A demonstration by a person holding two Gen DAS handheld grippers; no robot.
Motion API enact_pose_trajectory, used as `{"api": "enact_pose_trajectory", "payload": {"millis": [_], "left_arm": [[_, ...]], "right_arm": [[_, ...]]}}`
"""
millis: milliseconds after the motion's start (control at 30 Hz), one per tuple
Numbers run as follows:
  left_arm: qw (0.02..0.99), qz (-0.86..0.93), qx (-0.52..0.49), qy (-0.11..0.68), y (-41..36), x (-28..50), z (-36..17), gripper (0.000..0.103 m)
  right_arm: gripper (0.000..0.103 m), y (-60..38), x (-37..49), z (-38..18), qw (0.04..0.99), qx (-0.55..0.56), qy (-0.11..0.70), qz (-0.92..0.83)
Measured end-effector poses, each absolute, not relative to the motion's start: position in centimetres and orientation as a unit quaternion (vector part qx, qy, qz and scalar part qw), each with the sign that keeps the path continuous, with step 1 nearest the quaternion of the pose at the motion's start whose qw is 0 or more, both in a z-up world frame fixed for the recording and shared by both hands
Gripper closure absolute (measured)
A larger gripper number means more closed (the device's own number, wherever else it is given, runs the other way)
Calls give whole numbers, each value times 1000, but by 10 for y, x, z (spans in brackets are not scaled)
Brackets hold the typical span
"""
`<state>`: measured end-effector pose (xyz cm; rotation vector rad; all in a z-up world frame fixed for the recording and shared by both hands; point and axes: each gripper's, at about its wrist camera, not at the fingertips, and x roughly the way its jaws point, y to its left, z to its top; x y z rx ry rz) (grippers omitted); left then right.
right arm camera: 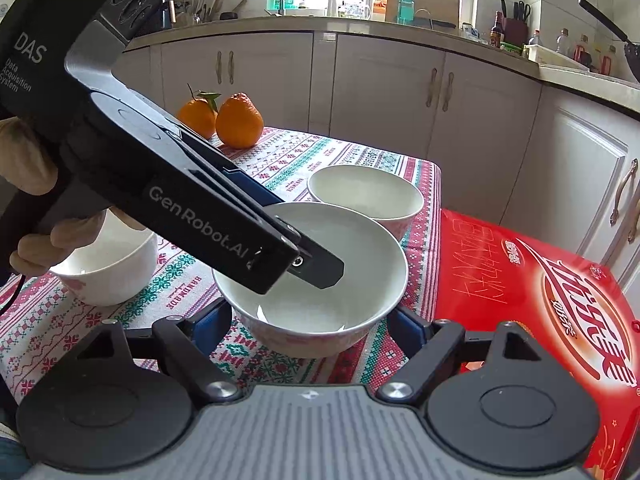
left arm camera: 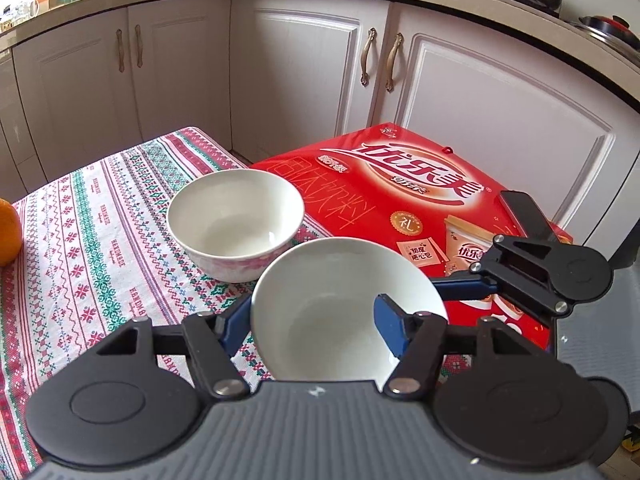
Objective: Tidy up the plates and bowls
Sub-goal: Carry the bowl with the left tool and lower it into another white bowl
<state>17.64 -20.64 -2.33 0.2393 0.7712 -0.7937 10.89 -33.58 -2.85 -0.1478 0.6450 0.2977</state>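
My left gripper [left arm camera: 310,314] is shut on the rim of a white bowl [left arm camera: 340,320], one finger inside and one outside. The same bowl [right arm camera: 340,280] shows in the right wrist view with the left gripper [right arm camera: 308,252] reaching into it. A second white bowl [left arm camera: 236,224] with pink pattern stands just behind it on the tablecloth, and shows again in the right wrist view [right arm camera: 366,196]. A third bowl [right arm camera: 108,272] stands at the left. My right gripper [right arm camera: 310,320] is open, its fingers on either side of the held bowl without touching it.
A patterned tablecloth [left arm camera: 92,240] covers the table. A red carton [left arm camera: 400,188] lies at the table's right edge, with the right gripper [left arm camera: 460,286] over it. Two oranges [right arm camera: 224,120] sit at the far side. White cabinets [left arm camera: 312,72] stand behind.
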Motion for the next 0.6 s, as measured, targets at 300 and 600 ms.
{"api": "enact_pose_trajectory", "payload": {"millis": [300,600], "left_arm": [[860,-361,106,345,-178,152,-3,39],[879,-333,87,329,-137,135,14,39]], "right_arm": [[15,-314,92,-10,934,-83,305,165],[15,-279,80,8,932,-96,289,197]]}}
